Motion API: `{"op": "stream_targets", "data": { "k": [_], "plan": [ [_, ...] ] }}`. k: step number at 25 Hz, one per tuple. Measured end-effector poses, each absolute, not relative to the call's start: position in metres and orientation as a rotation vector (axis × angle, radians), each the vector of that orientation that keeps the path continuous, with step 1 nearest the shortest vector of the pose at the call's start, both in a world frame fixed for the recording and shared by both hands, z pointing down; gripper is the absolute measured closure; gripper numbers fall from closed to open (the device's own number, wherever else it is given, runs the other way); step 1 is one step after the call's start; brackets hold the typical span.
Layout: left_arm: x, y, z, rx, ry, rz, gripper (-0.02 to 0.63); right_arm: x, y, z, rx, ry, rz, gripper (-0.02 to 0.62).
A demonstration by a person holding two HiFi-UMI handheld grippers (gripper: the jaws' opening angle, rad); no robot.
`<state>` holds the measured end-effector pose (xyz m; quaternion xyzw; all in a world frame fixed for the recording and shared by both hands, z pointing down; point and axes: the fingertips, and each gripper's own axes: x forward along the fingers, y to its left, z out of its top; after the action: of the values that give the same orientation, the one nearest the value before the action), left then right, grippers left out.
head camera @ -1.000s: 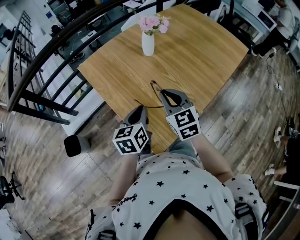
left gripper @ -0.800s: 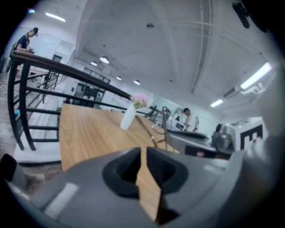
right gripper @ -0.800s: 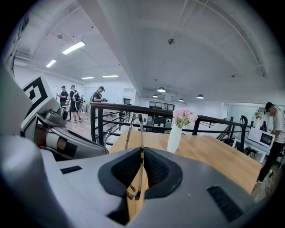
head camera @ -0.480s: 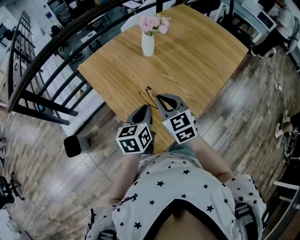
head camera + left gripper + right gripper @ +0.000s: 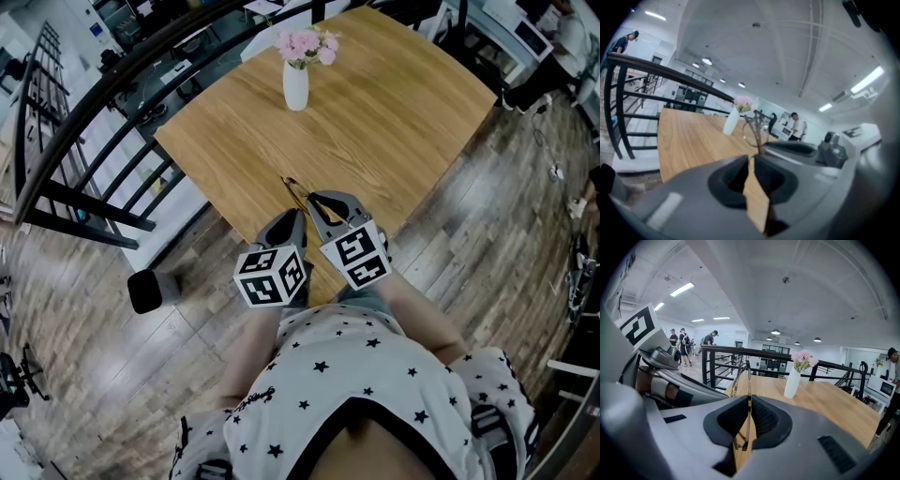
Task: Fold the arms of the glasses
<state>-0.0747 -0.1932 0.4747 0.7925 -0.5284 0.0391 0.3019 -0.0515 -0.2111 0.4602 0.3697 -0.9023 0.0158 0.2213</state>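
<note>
With the right claw (image 5: 749, 398) clamped on the glasses (image 5: 748, 376), the shut left claw (image 5: 751, 158) should nudge an arm inward slowly.

An open-plan office: black railing (image 5: 84, 122) along the frame's left, white desks (image 5: 525, 36) at upper right, ceiling strip lights (image 5: 682, 288), standing people (image 5: 684, 344) at mid-left, wood-plank floor (image 5: 487, 216).
</note>
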Motion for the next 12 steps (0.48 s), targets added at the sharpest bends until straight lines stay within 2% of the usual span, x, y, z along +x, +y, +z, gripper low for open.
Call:
{"op": "stream_targets", "data": {
  "k": [12],
  "plan": [
    [-0.0843,-0.1958,0.4843,2.069,-1.404,0.102,0.568,-0.0559,-0.2177,0.4704,0.984,-2.463,0.027,0.563]
  ]
}}
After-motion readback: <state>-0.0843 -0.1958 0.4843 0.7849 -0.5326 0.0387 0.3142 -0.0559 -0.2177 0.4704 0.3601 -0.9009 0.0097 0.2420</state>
